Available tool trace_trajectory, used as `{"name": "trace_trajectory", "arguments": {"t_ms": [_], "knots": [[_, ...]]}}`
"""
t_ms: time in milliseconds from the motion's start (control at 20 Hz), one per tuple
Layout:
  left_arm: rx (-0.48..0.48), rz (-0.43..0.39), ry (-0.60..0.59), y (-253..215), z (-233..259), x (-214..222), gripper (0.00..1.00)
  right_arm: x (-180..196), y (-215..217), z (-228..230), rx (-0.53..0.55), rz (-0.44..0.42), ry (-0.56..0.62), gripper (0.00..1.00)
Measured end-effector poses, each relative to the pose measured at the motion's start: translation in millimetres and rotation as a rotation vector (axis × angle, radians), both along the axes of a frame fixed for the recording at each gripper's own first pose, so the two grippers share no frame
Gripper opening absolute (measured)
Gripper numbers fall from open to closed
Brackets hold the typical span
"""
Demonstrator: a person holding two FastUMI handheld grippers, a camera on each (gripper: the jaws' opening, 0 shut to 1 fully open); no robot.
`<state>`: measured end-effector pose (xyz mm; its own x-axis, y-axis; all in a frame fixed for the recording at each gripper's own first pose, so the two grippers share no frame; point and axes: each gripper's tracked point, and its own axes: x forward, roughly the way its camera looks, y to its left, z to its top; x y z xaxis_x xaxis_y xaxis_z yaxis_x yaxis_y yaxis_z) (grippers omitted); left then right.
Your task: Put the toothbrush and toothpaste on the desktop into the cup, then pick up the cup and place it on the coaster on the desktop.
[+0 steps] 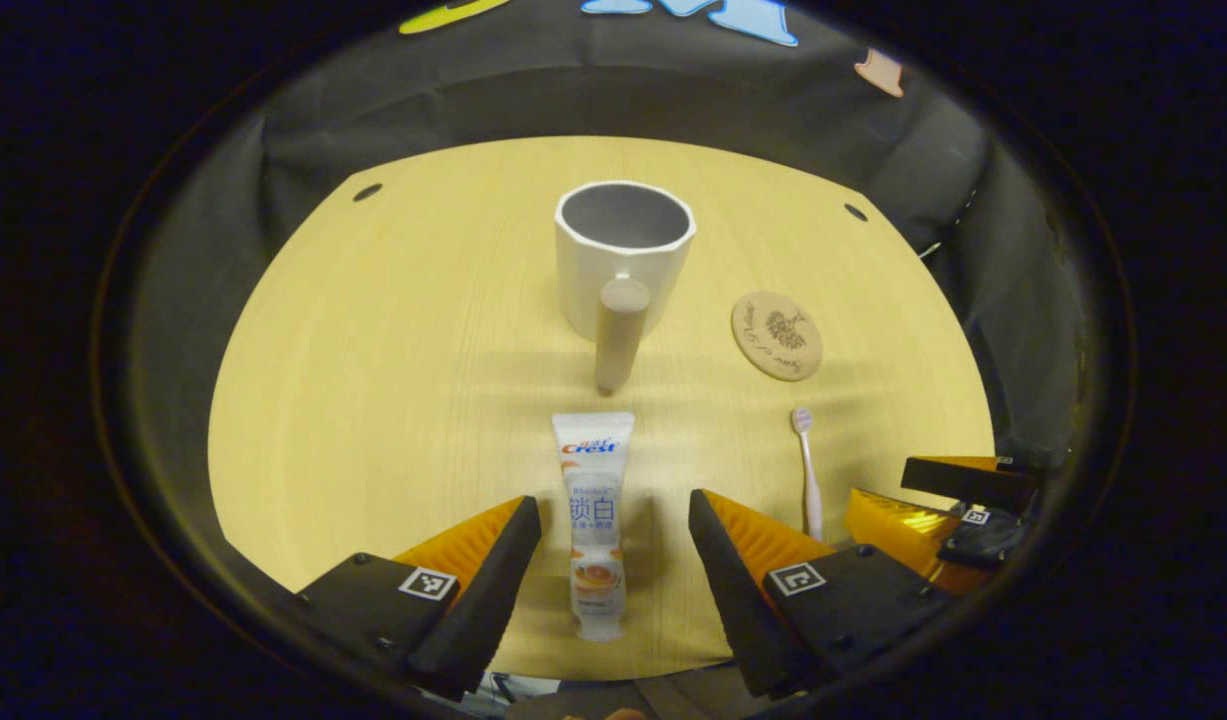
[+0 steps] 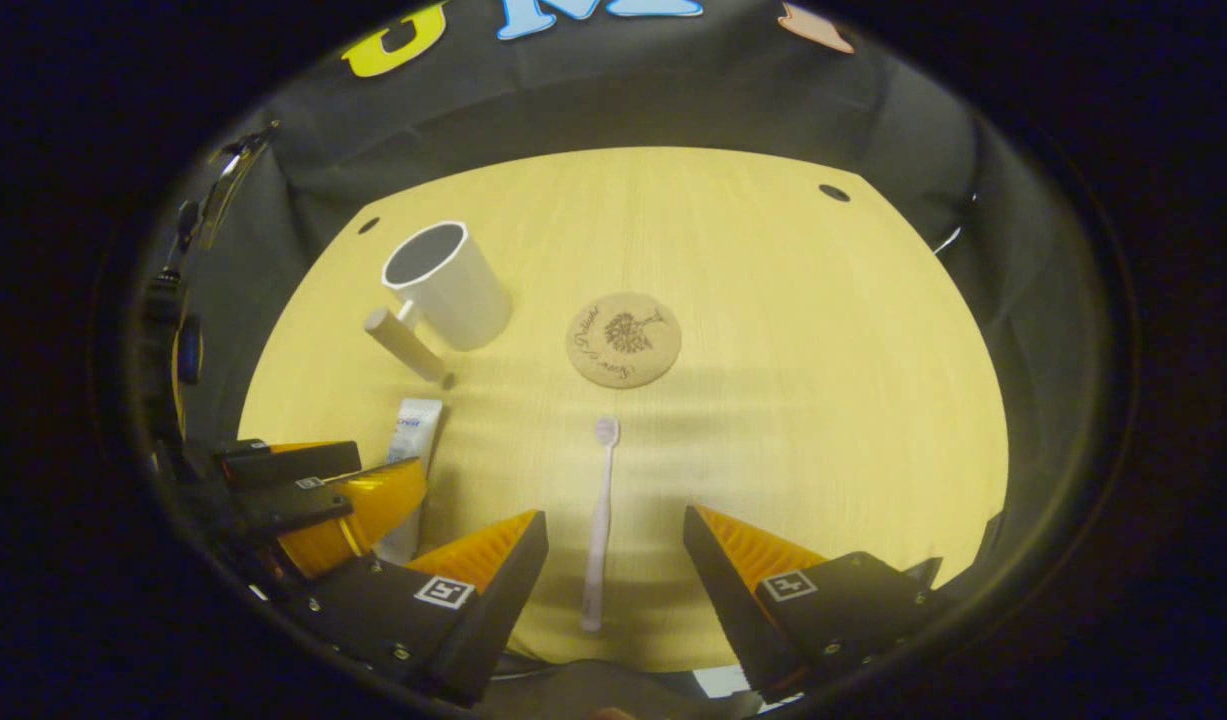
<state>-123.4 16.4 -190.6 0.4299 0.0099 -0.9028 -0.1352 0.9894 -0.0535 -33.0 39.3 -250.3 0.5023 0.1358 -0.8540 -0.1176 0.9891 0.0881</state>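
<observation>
A white toothpaste tube (image 1: 595,520) lies flat on the wooden desktop, lengthwise between the spread fingers of my left gripper (image 1: 613,545), which is open and not touching it. A pale pink toothbrush (image 2: 600,520) lies bristle end away, between the open fingers of my right gripper (image 2: 613,560). The white cup (image 1: 623,255) with a wooden handle (image 1: 619,335) stands upright farther back; in the right gripper view the cup (image 2: 445,283) stands at the left. The round cork coaster (image 2: 623,339) lies bare to the cup's right. The toothbrush (image 1: 807,470) and the right gripper (image 1: 958,500) show at the left gripper view's right edge.
The light wooden desktop (image 2: 773,400) has small dark holes (image 2: 833,192) near its far corners. Black cloth walls close in the table at the back and sides. The left gripper (image 2: 323,495) shows at the right gripper view's lower left, over the toothpaste (image 2: 413,440).
</observation>
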Motion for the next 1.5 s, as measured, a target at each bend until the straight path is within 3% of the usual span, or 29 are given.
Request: {"name": "trace_trajectory", "arguments": {"t_ms": [300, 650, 900, 950, 1050, 1100, 1150, 1200, 1300, 1500], "knots": [[-0.016, 0.022, 0.104, 9, -31, -2, 0.97, 2, 6, -22, -0.004, 0.017, 0.096, 0.88], [-0.010, -0.009, 0.167, 11, -44, 1, 0.96, 3, 14, -40, -0.014, 0.028, 0.181, 0.89], [0.019, -0.041, 0.187, 15, -45, -2, 0.75, -4, 16, -50, -0.048, 0.037, 0.235, 0.81], [0.021, -0.044, 0.186, 15, -44, -1, 0.66, -6, 17, -54, -0.054, 0.041, 0.244, 0.67], [0.035, -0.049, 0.189, 18, -45, -1, 0.59, -6, 11, -57, -0.101, 0.041, 0.244, 0.64], [0.035, -0.036, 0.190, 17, -46, -2, 0.55, -6, 12, -57, -0.105, 0.047, 0.250, 0.54], [0.035, -0.038, 0.187, 17, -47, 1, 0.43, -6, 11, -57, -0.109, 0.048, 0.250, 0.51], [0.033, -0.052, 0.192, 18, -47, -2, 0.46, -7, 5, -54, -0.137, 0.046, 0.264, 0.51], [0.035, -0.037, 0.189, 17, -45, -2, 0.39, -10, 5, -55, -0.126, 0.026, 0.284, 0.26], [0.026, -0.043, 0.181, 19, -44, -1, 0.33, -7, 7, -53, -0.109, 0.017, 0.257, 0.25]]}}
